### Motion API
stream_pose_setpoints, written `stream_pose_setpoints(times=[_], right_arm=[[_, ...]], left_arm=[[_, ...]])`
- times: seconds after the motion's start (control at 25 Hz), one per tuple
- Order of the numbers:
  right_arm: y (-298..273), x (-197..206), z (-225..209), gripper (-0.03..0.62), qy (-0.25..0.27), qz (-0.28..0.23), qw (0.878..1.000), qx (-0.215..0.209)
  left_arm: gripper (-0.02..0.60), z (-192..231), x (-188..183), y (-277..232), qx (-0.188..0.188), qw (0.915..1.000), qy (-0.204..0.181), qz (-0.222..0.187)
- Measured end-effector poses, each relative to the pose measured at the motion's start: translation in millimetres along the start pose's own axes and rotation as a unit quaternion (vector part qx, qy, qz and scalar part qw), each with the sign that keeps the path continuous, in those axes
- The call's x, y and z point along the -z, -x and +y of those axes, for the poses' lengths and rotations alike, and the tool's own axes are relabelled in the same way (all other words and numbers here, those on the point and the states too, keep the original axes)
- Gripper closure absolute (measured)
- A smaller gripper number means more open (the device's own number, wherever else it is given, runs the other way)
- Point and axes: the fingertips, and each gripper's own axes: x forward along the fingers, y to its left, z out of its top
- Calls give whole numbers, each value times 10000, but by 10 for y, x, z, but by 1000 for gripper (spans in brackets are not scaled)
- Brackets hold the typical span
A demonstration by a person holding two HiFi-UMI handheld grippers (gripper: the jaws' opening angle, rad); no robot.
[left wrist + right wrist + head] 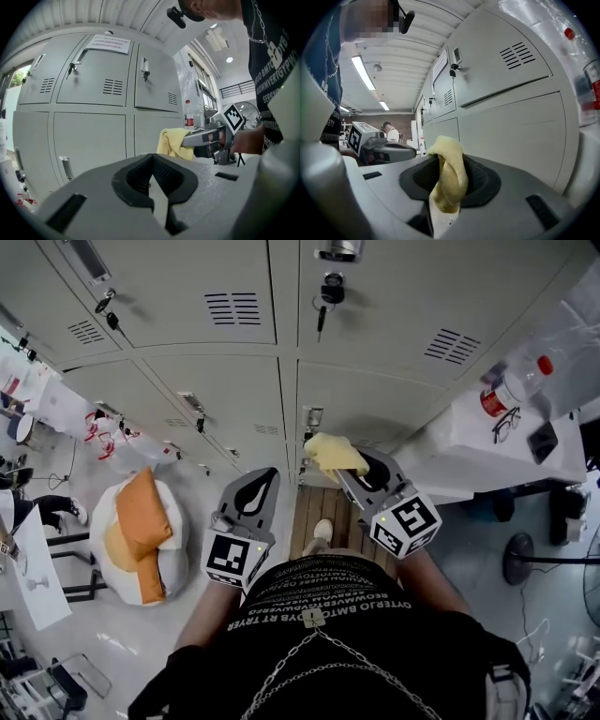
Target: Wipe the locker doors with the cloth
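A wall of grey metal locker doors (216, 399) (89, 136) (511, 126) faces me, each with a small handle and vent slots. My right gripper (349, 468) (447, 185) is shut on a yellow cloth (333, 455) (449, 173), which bunches between its jaws a little short of the lower door. The same cloth (174, 142) shows in the left gripper view, ahead and to the right. My left gripper (263, 486) (154, 185) is shut with nothing in it, held beside the right one, apart from the doors.
Keys hang in the locks of the upper doors (328, 292). A white table (506, 437) with a bottle (511, 385) and glasses stands at the right. An orange and white cushion (141, 540) lies on the floor at the left. A fan (548, 563) stands at the right.
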Motion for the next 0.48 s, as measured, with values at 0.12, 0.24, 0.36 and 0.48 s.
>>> stream_pose_setpoints(times=[0.12, 0.24, 0.36, 0.48], right_arm=[[-103, -95, -61, 483, 80, -90, 9999, -76], [-228, -207, -112, 482, 207, -178, 9996, -117], [-345, -351, -142, 482, 265, -309, 9991, -119], [-447, -493, -141, 481, 307, -457, 9984, -142]], left_arm=[[576, 12, 30, -9, -55, 10000, 11, 58], [575, 6, 28, -19, -98, 9999, 27, 101], [576, -14, 50, -17, -127, 9998, 40, 147], [576, -7, 56, 8, -234, 9996, 7, 140]])
